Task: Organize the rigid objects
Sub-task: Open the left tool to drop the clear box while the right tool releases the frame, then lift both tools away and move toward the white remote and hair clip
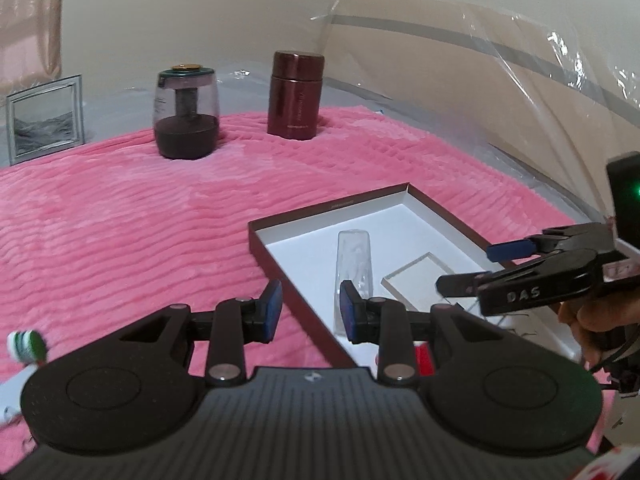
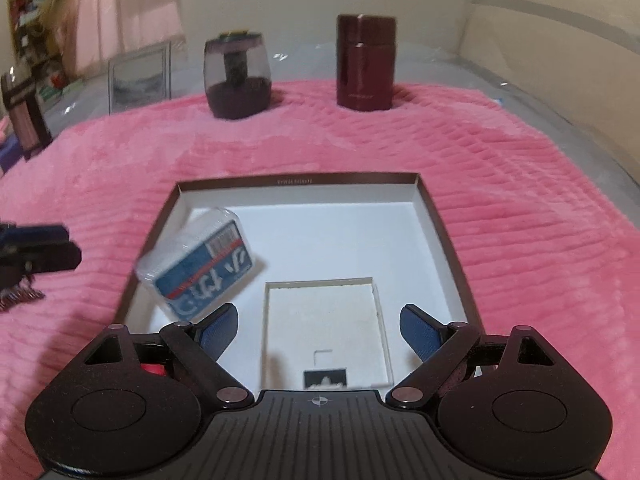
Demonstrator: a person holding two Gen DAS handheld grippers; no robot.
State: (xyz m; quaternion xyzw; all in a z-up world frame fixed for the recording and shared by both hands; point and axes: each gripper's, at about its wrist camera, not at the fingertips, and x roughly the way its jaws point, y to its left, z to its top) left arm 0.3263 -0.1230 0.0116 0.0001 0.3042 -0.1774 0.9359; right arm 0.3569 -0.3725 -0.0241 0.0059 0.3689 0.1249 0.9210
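Observation:
A shallow brown box lid with a white inside (image 1: 280,228) (image 2: 440,216) lies on the pink blanket. In it are a clear plastic case with a blue label (image 2: 204,264), seen edge-on in the left wrist view (image 1: 354,264), and a clear square block (image 2: 324,324) (image 1: 416,276). My left gripper (image 1: 310,312) is open and empty at the lid's near left edge. My right gripper (image 2: 320,330) is open and empty just above the clear block; it also shows in the left wrist view (image 1: 468,268).
A dark maroon flask (image 1: 296,96) (image 2: 366,62) and a glass jar with a dark base (image 1: 186,114) (image 2: 236,76) stand at the blanket's far edge. A silver picture frame (image 1: 44,118) (image 2: 138,76) leans at the far left. A green-and-white striped object (image 1: 26,346) lies near left.

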